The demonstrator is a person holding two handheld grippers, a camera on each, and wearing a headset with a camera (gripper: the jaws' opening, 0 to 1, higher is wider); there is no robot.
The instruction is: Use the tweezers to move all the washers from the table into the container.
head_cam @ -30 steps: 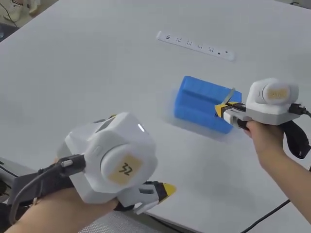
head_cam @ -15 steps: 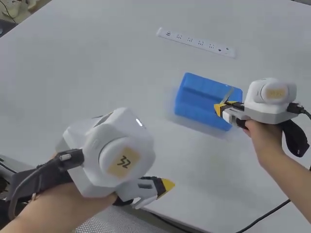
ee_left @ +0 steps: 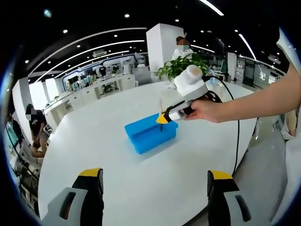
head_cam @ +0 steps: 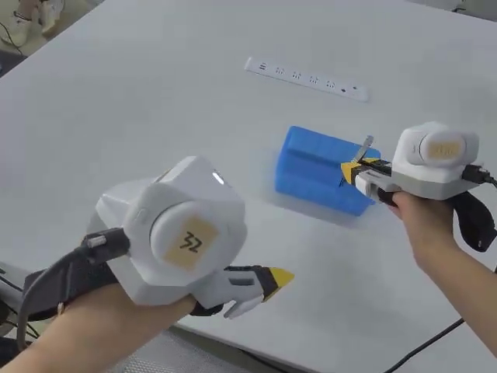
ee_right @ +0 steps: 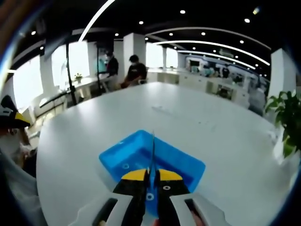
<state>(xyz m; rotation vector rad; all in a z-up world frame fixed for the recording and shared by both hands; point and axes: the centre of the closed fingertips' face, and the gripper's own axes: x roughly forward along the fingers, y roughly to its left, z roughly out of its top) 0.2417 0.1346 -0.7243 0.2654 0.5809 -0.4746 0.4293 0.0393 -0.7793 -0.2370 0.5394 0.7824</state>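
Right gripper (head_cam: 351, 172), centre right of the head view: jaws pressed together on the tweezers (ee_right: 152, 150), whose long axis runs straight up the right gripper view from the jaws. The tip stands over the open blue container (ee_right: 188, 165). Small washers (ee_right: 125, 165) lie on the container floor, just left of and below the tip. Left gripper (head_cam: 264, 289), lower left: jaws spread, empty, well apart from the container. Judgement: the right gripper is much the nearer. Whether washers remain on the table (head_cam: 155, 93) cannot be told.
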